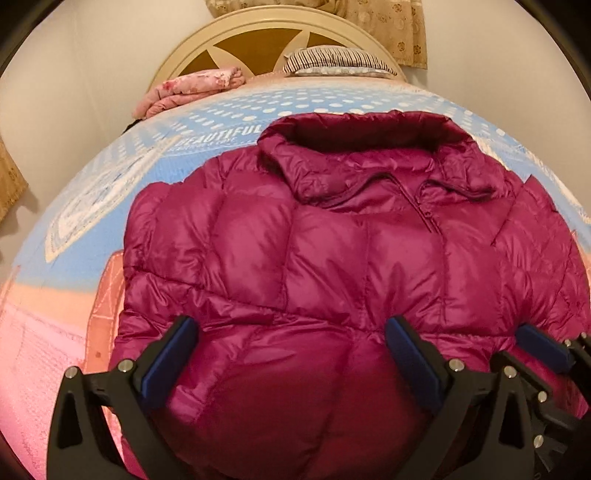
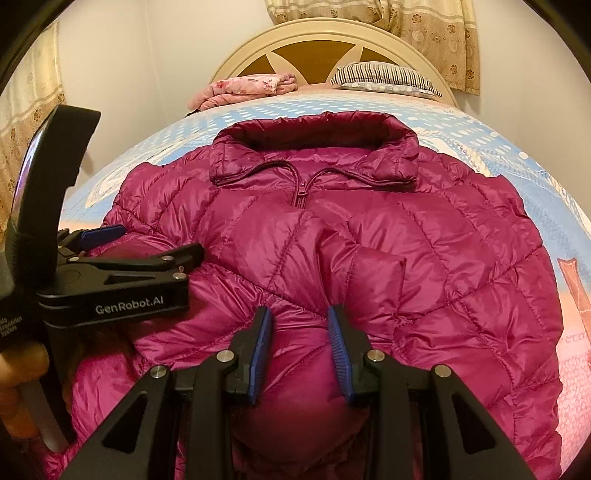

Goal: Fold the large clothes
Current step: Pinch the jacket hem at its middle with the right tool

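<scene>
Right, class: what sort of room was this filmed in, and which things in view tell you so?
Most likely a bedroom in a home. A jacket lies spread on a bed with a rounded headboard, a striped pillow rests at its head, and patterned curtains hang behind.

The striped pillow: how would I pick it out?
Start at the rounded cream headboard at the far end of the bed. The striped pillow lies against its right side. Dark and pale stripes mark it from the folded pink floral blanket lying to its left.
</scene>
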Tool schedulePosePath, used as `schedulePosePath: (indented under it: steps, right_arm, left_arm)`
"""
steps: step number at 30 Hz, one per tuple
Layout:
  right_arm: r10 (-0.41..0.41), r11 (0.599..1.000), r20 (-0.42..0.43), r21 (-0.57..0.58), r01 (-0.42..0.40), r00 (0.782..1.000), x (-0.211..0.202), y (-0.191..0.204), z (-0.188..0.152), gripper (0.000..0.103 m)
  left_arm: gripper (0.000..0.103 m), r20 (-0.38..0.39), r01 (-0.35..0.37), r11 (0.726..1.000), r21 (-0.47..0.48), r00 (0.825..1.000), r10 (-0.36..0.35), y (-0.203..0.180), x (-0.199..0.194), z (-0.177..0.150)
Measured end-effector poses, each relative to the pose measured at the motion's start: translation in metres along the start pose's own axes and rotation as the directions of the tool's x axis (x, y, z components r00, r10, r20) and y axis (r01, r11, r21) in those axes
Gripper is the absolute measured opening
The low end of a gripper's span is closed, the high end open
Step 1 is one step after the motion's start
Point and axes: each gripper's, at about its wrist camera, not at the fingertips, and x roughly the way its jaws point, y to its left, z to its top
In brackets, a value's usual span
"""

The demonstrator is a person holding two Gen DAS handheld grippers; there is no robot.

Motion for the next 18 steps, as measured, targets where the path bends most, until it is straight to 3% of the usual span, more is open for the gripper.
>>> schedulePosePath:
  steps: [15,18]
  right_arm:
    - [0.038,0.999,-0.006,0.013,-0.038,0.999,-0.0012,-0.0025,0.0005,0.038]
    - [0.093,0.995,-0.004,0.024,-0.093,0.996,-0.0032,-0.0057,0.0013,0.048]
  left_arm:
    - [0.103,-0.012,0.035,0.999,-0.026,0.999,-0.035,0.0012,0.0094,0.0002]
    - [0.103,-0.011,0.036,0.999,-0.027,0.999,-0.037,0.0038,0.0094,0.0001]
